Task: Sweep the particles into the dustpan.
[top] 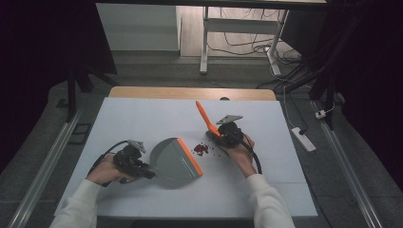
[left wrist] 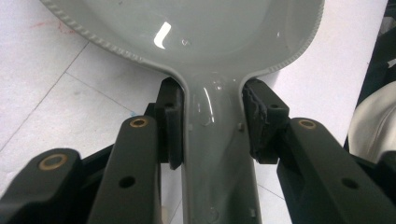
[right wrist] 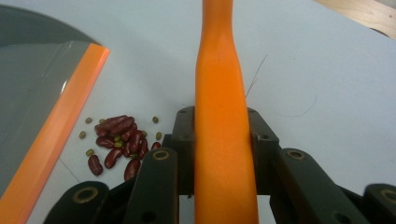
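High view shows me a white-topped table (top: 142, 118) on grey floor, cables beyond its far edge. My left gripper (top: 132, 161) lies low near the table's left edge, jaws clamped on the handle of the grey plastic dustpan with an orange lip (top: 178, 159). My right gripper (top: 229, 133), right of centre, grips an orange plastic brush handle (top: 205, 118) tilted up. Red beans (top: 201, 149) lie between, just beside the lip.
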Demonstrator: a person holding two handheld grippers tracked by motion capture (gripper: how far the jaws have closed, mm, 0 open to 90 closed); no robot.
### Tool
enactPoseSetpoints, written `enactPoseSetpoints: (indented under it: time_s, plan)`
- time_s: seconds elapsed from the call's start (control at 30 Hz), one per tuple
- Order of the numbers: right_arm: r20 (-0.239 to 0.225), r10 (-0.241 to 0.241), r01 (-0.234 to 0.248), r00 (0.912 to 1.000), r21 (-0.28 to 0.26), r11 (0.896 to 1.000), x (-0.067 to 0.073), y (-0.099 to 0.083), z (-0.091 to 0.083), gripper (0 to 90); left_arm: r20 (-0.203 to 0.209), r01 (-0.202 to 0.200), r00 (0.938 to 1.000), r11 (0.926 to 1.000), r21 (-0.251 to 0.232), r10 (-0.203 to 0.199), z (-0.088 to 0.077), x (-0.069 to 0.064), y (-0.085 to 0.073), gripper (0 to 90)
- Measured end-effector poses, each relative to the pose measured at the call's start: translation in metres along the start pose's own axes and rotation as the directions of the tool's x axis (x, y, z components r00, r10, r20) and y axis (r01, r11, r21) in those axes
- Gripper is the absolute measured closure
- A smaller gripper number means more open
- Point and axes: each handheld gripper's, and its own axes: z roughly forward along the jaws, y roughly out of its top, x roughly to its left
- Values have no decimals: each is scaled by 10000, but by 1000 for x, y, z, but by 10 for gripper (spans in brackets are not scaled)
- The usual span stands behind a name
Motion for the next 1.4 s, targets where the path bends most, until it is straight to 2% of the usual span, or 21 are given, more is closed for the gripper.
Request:
enactPoseSetpoints:
  time_s: [0.07, 0.23, 0.43, 0.8, 0.87, 1.1, 1.4]
  plan:
    - [-54, -109, 109, 9999, 35, 9999, 3, 1, 1, 701, -22, 31, 10000, 10000, 18, -31, 0, -1, 0, 614]
    - [-210, 20, -19, 9998, 9, 10000, 6, 1, 2, 701, -18, 15, 10000, 10000, 33, -15, 1, -1, 1, 615]
    - [-296, -232, 232, 9993, 15, 9997, 14, 0, 1, 699, 36, 53, 10000, 10000, 73, -53, 1, 1, 2, 615]
    - [-612, -190, 185, 9979, -89, 9998, 24, 1, 2, 700, 42, 82, 10000, 10000, 36, -82, 2, 1, 2, 615]
    - [-846, 7, -23, 9964, -196, 9998, 27, 1, 3, 700, 45, 74, 10000, 10000, 45, -74, 2, 1, 2, 615]
    - [-893, -247, 229, 9957, -213, 9995, 39, 3, 5, 700, 45, 60, 10000, 10000, 66, -60, 2, 1, 2, 615]
    - [-1055, -301, 267, 9940, -331, 9991, 45, 4, 6, 700, 30, 60, 10000, 9999, 113, -61, 2, 1, 2, 615]
